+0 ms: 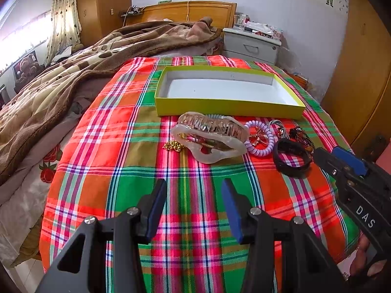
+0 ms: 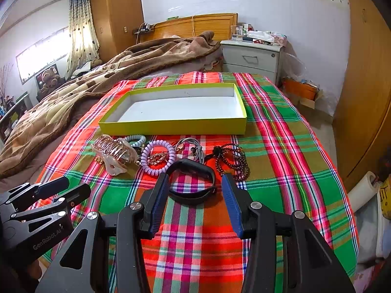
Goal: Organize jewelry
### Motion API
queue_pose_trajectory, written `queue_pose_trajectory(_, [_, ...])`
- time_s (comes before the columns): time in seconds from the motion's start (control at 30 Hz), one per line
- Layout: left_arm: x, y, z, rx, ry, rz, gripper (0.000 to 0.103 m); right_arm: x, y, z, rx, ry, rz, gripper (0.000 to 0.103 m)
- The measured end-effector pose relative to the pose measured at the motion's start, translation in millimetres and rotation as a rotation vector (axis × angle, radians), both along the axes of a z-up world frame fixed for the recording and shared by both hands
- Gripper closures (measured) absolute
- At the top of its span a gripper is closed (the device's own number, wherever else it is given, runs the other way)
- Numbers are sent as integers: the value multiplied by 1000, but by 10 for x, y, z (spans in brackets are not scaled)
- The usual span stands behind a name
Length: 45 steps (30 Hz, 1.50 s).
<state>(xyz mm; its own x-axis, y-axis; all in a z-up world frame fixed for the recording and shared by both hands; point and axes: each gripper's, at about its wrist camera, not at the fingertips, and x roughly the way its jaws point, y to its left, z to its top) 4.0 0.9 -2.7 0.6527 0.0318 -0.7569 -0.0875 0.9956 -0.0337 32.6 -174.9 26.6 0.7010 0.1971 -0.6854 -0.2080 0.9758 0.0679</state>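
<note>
The jewelry lies in a loose row on the plaid cloth (image 2: 281, 127), just in front of the near wall of the yellow-green box (image 2: 176, 124), whose white inside we see bare. At the left end of the row sits a translucent hair claw clip (image 2: 114, 153), tipped on its side, with a small gold bead chain (image 1: 174, 145) touching its left edge. Beside the clip comes a lilac spiral hair tie (image 2: 158, 157) with a gold trinket inside its ring, a pale blue spiral tie (image 2: 135, 140) behind it, then a grey cord loop (image 2: 193, 146). A dark beaded bracelet (image 2: 232, 158) lies at the right end.

Nearest to us in the row is a black band (image 2: 193, 183). Our right gripper (image 2: 195, 195) hovers over the cloth with its jaws wide apart, and in its view the band's near part sits between the two blue pads; we cannot tell whether the fingertips touch it. Our left gripper (image 1: 194, 207) is also spread wide and holds nothing, with only bare plaid between its fingers, short of the clip.

The cloth covers the foot of a bed, with a brown blanket (image 2: 73, 92) heaped along its left edge and a grey nightstand (image 2: 251, 58) beyond its far right corner.
</note>
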Motion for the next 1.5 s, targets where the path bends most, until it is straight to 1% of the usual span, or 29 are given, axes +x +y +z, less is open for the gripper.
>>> queue_pose_trajectory(1.37, [26,-5,-23,-6,20,-8,55,2,-14,-14,5,4,1,58])
queue_pose_trajectory(1.5, [30,3,-27,-17,21,-15,55,11,-20,-23,6,6,-1,58])
